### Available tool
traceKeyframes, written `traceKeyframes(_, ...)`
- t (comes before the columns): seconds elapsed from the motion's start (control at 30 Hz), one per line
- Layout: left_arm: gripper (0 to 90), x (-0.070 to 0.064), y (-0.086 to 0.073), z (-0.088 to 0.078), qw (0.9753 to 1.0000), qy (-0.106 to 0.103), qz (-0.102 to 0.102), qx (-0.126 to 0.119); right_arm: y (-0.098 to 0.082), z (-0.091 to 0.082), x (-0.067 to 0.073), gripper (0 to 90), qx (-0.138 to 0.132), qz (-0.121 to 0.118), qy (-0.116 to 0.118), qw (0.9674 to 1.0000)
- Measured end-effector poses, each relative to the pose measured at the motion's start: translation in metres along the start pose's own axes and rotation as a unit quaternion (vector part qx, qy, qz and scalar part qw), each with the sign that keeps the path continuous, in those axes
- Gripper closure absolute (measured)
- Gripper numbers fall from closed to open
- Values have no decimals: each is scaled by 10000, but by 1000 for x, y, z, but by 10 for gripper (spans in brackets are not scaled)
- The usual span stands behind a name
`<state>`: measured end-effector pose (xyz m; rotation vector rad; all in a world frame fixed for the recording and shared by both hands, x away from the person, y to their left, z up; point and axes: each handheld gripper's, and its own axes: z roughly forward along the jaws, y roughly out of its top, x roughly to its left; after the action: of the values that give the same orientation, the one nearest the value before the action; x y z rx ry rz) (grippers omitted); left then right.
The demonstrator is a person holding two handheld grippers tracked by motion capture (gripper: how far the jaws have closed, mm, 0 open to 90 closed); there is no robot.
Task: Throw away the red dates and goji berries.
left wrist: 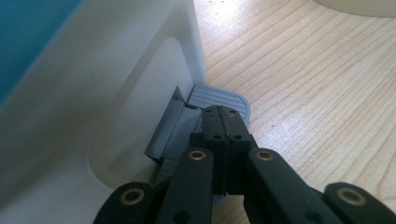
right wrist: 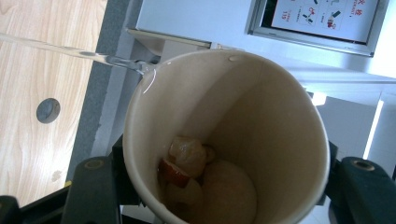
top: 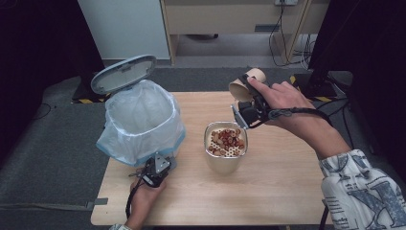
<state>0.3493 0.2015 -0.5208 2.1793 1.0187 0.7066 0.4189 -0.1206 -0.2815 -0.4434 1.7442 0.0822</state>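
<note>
Tongs in the right hand (top: pixel 252 106) were clamped on a paper cup (top: pixel 247 82), held tilted on its side above the far half of the table (top: pixel 287 191), its mouth turned away from the person. In the right gripper view the cup (right wrist: pixel 261 121) sat between the two black jaws, with a few pieces of fruit peel and scraps (right wrist: pixel 187 161) stuck near its bottom. Just below and nearer the person stood one beige container (top: pixel 226 151) with a perforated top, on which many reddish-brown bits (top: pixel 227 139) lay. The left tongs (top: pixel 158 168) were closed tight, empty, and pressed down on the grey pedal (left wrist: pixel 219 99) at the foot of a white bin (top: pixel 141 122). That bin stood at the table's left edge, lined with a pale blue bag, its grey lid (top: pixel 123 73) raised. The container stood between the bin and the right hand, near both and touching neither. I counted one cup, one container, one bin, one pedal and two tongs.
</note>
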Motion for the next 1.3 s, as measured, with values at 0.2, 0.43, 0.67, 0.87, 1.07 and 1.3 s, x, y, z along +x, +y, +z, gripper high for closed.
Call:
traceKeyframes(0.2,893,0,0,0,10000,-1,-3,-2,1,1,0,357,-17,2,-28,10000)
traceKeyframes(0.43,893,0,0,0,10000,-3,-5,-3,2,1,-1,357,-17,-29,-22,10000)
traceKeyframes(0.67,893,0,0,0,10000,-2,-5,-3,3,0,-3,357,-22,-58,-35,10000)
traceKeyframes(0.87,893,0,0,0,10000,-1,-3,-1,3,0,-2,357,-13,-90,-47,9999)
traceKeyframes(1.07,893,0,0,0,10000,2,-4,-3,4,-1,-5,361,8,-186,-100,9998)
traceKeyframes(1.3,893,0,0,0,10000,1,-4,-3,8,-1,-6,373,-12,-353,-211,9992)
